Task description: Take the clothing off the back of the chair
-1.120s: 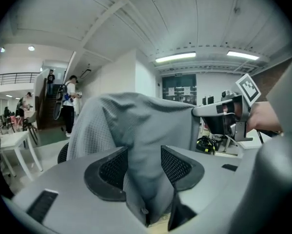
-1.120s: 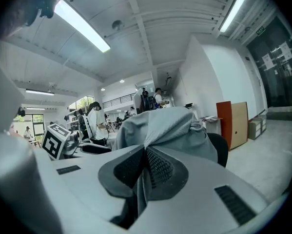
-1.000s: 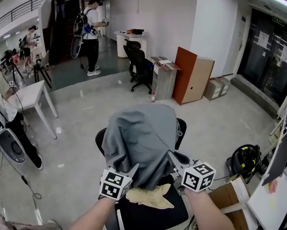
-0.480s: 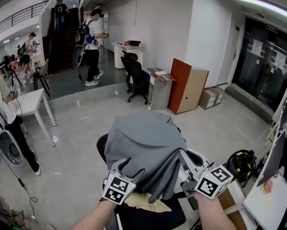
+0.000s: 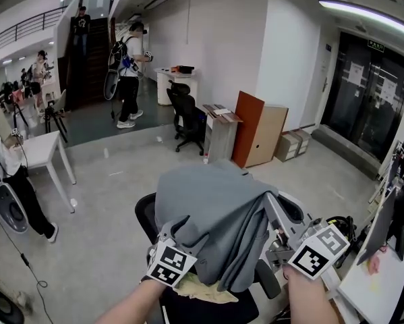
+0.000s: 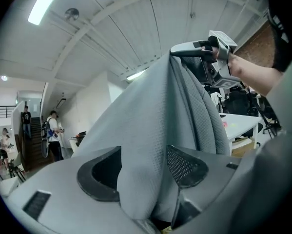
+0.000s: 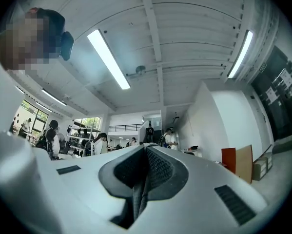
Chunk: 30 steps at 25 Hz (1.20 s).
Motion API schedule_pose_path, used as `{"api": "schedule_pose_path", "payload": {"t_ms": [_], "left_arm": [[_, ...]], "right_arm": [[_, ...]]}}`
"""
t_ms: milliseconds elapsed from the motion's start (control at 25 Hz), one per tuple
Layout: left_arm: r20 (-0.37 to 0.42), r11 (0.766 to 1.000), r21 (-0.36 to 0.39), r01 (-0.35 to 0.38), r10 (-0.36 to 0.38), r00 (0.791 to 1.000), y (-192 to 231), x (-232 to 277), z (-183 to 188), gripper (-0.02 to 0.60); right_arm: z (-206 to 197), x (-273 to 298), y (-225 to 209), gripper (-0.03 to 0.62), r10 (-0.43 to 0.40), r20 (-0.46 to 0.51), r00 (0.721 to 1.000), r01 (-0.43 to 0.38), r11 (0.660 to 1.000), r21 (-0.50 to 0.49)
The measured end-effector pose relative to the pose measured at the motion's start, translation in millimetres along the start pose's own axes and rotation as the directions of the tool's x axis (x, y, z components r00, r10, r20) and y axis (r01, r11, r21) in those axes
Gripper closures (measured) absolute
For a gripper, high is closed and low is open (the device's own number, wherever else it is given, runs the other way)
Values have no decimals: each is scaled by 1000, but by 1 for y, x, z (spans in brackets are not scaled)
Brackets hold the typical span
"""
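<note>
Two claws: right gripper (image 7: 146, 152) clenched on a thin edge of the grey garment (image 5: 208, 214), which drapes over the chair (image 5: 146, 214) back; left gripper (image 6: 143, 155) jaws just opened, fold loose between them. Risk: the single pinch slips, or cloth snags the backrest.

Grey clothing (image 5: 212, 211) (fine mesh weave), black chair (image 5: 146, 213), pale yellow cloth (image 5: 200, 293)

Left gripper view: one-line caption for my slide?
The grey garment lies between the just-opened jaws of the left gripper, its top edge pinched high by the right gripper.
</note>
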<state>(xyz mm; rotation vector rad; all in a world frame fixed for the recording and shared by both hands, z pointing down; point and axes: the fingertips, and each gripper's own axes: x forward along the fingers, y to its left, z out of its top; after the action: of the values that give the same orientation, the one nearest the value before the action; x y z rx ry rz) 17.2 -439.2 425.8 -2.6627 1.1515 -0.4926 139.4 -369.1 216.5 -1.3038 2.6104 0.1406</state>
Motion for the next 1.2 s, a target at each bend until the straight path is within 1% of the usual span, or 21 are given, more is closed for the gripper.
{"api": "schedule_pose_path", "payload": {"t_ms": [120, 280, 360, 440, 520, 600, 680, 760, 920, 1000, 1080, 1160, 1200], "left_arm": [[17, 1000, 28, -6, 6, 1000, 2, -1, 14, 304], [30, 999, 54, -6, 5, 1000, 1, 2, 24, 304], [25, 998, 63, -7, 5, 1000, -1, 3, 25, 304], [15, 996, 81, -25, 24, 1000, 1, 4, 24, 304], [13, 994, 96, -59, 58, 998, 6, 4, 23, 298], [23, 994, 84, -66, 64, 998, 9, 4, 27, 286], [32, 997, 70, -30, 28, 999, 4, 3, 32, 282], [35, 997, 69, 29, -32, 999, -9, 3, 35, 284], [49, 988, 59, 142, -145, 988, -45, -4, 34, 285], [89, 973, 34, 228, -230, 969, -67, -11, 35, 297], [135, 950, 3, 312, -310, 941, -88, -24, 37, 400], [163, 937, -6, 350, -345, 925, -100, -37, 36, 405], [172, 933, -9, 359, -353, 920, -103, -43, 35, 393]], "right_arm": [[16, -1, -3, 576, -17, 17, 1000, 18, 1000, -23], [27, -5, -6, 576, -26, 59, 998, 26, 1000, 14], [33, -8, -1, 576, -17, 85, 996, 16, 1000, 9], [43, -12, 10, 577, 7, 125, 992, -3, 1000, -28], [58, -17, 24, 576, 39, 168, 985, -27, 997, -73], [70, -22, 36, 576, 63, 181, 982, -44, 993, -107], [75, -25, 41, 576, 66, 166, 984, -46, 991, -123], [76, -29, 40, 576, 58, 155, 986, -40, 992, -116], [71, -35, 37, 576, 43, 133, 990, -31, 995, -90], [60, -37, 41, 576, 45, 104, 994, -35, 995, -92], [44, -37, 45, 576, 45, 57, 997, -40, 995, -94], [23, -36, 49, 576, 40, -3, 999, -40, 995, -88], [11, -34, 51, 576, 37, -33, 999, -39, 996, -83]]}}
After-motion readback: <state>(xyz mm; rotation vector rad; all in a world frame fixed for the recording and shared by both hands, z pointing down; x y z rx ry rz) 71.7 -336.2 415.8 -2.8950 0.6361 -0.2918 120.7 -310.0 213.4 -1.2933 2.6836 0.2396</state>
